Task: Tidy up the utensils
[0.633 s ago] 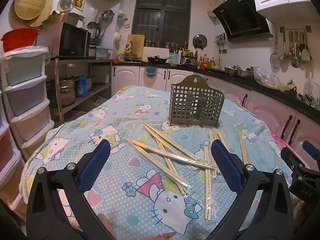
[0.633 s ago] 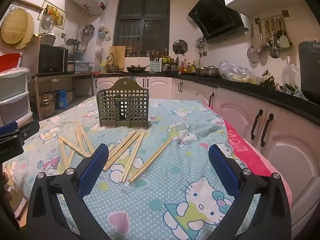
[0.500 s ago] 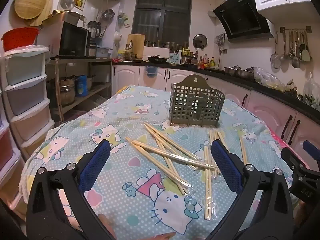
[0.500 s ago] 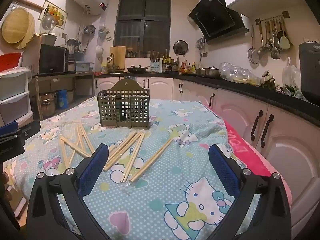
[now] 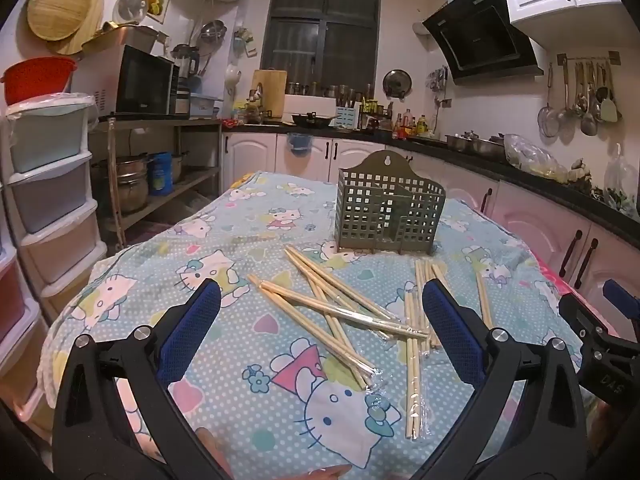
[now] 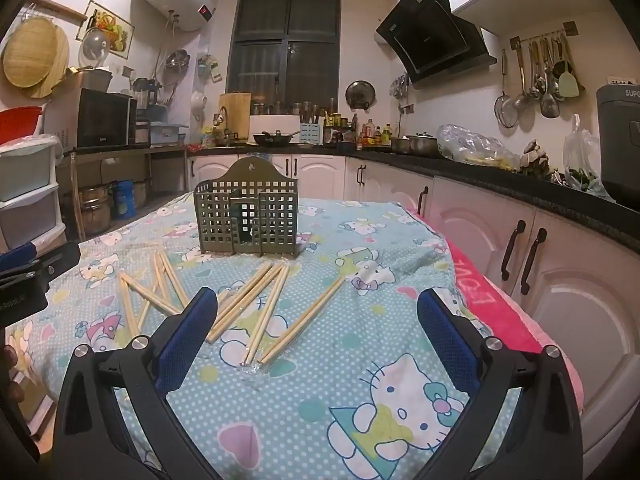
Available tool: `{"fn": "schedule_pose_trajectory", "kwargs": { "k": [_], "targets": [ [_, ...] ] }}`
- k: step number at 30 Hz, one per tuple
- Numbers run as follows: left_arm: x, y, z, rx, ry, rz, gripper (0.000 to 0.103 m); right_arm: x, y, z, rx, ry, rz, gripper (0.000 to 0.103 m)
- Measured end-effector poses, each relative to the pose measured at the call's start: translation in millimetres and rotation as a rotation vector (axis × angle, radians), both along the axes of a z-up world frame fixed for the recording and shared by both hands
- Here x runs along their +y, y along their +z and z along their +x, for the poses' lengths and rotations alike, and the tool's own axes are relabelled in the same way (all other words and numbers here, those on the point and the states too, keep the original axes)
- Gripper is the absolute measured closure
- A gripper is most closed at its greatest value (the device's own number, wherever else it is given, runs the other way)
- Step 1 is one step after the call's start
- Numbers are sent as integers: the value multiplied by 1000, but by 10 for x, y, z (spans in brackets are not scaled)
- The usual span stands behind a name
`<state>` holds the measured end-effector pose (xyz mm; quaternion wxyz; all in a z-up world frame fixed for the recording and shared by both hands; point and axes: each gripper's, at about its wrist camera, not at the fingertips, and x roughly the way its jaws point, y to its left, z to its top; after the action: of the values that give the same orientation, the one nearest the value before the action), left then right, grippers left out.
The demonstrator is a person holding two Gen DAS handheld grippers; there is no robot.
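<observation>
Chopsticks (image 5: 344, 312) lie scattered on the patterned tablecloth (image 6: 360, 432) before the green holder (image 5: 388, 210); left gripper (image 5: 320, 320) and right gripper (image 6: 316, 324) hover, fingers spread wide, empty.

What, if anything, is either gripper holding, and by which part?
Nothing is held. The left gripper and right gripper are both open above the table; the chopsticks lie loose.

left gripper (image 5: 320, 308): barely shifted, its view of the chopsticks (image 5: 340, 308) near identical
right gripper (image 6: 316, 312): crept slightly toward the holder (image 6: 248, 216)
</observation>
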<state>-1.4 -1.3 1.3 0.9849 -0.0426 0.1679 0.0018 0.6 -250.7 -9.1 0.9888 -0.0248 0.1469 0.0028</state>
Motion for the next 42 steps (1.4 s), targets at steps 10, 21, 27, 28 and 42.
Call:
{"fn": "schedule_pose_trajectory", "kwargs": {
  "k": [10, 21, 27, 28, 42],
  "targets": [
    [-31, 19, -19, -10, 1, 7, 10, 2, -9, 4, 0, 0, -2, 6],
    [-29, 25, -16, -10, -4, 2, 10, 12, -9, 7, 1, 1, -1, 6],
    [-28, 26, -15, -10, -8, -1, 10, 12, -8, 10, 2, 1, -4, 6],
    [-31, 24, -16, -12, -6, 0, 10, 11, -8, 8, 3, 1, -3, 6],
    [-31, 34, -14, -15, -6, -2, 10, -11, -7, 0, 2, -2, -2, 6]
  ]
}}
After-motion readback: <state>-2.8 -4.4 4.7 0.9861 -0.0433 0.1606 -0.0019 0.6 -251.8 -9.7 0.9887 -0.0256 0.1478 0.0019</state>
